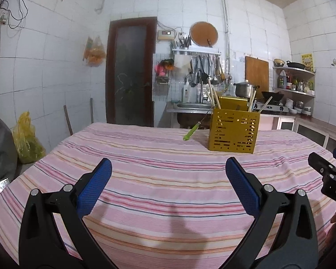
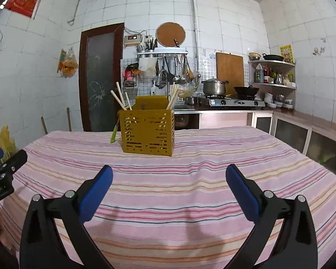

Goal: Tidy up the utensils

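Note:
A yellow perforated utensil holder (image 1: pixel 234 132) (image 2: pixel 148 132) stands on the striped tablecloth, with several wooden chopsticks (image 1: pixel 213 94) (image 2: pixel 121 98) sticking out of it. A green-handled utensil (image 1: pixel 191 132) (image 2: pixel 114 132) lies on the cloth just left of the holder. My left gripper (image 1: pixel 168 168) hovers low over the near part of the table, open and empty, well short of the holder. My right gripper (image 2: pixel 169 174) is likewise open with nothing between its blue pads (image 2: pixel 96 192). Each gripper shows at the edge of the other's view.
The table (image 1: pixel 145 201) (image 2: pixel 168 201) carries a pink striped cloth. Behind it are a sink, a stove with a pot (image 2: pixel 214 86) and wok, hanging tools and corner shelves. A yellow bag (image 1: pixel 25 139) sits on the floor at the left.

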Available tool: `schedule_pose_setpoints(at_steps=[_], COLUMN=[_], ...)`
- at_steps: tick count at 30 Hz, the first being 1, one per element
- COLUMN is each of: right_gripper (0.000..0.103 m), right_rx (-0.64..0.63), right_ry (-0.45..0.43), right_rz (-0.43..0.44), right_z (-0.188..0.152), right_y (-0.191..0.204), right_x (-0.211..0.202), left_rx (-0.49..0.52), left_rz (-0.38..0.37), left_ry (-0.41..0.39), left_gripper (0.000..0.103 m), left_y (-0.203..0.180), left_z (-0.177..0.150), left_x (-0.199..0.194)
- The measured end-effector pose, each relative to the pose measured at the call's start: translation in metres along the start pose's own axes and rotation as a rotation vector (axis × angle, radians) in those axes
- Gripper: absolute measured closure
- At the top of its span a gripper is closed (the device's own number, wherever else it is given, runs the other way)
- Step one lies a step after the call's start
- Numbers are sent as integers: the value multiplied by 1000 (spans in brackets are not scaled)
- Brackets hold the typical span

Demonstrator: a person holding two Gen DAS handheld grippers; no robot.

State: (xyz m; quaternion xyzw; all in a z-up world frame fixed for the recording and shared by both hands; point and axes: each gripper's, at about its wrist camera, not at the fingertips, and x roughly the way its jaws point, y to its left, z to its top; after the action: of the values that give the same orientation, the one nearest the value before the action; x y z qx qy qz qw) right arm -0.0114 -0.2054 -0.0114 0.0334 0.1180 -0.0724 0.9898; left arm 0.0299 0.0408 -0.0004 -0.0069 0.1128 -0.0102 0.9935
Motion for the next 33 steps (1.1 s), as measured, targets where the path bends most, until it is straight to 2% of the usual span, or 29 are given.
schedule_pose_setpoints(at_steps=[6, 13, 33], right_gripper=[4, 4, 4], right_rx=[32, -3, -17], right_ry=[-21, -58, -80], right_rz=[-28, -61, -72], right_z=[0, 1, 3], right_y=[-7, 1, 4], right_x=[-1, -9, -15], left_rx=[3, -9, -3], left_rz=[-7, -12, -51], left_ry=[-10, -13, -30], left_gripper=[5, 5, 5], left_y=[-3, -2, -6], left_z=[2, 2, 1], left_x=[-2, -3, -11])
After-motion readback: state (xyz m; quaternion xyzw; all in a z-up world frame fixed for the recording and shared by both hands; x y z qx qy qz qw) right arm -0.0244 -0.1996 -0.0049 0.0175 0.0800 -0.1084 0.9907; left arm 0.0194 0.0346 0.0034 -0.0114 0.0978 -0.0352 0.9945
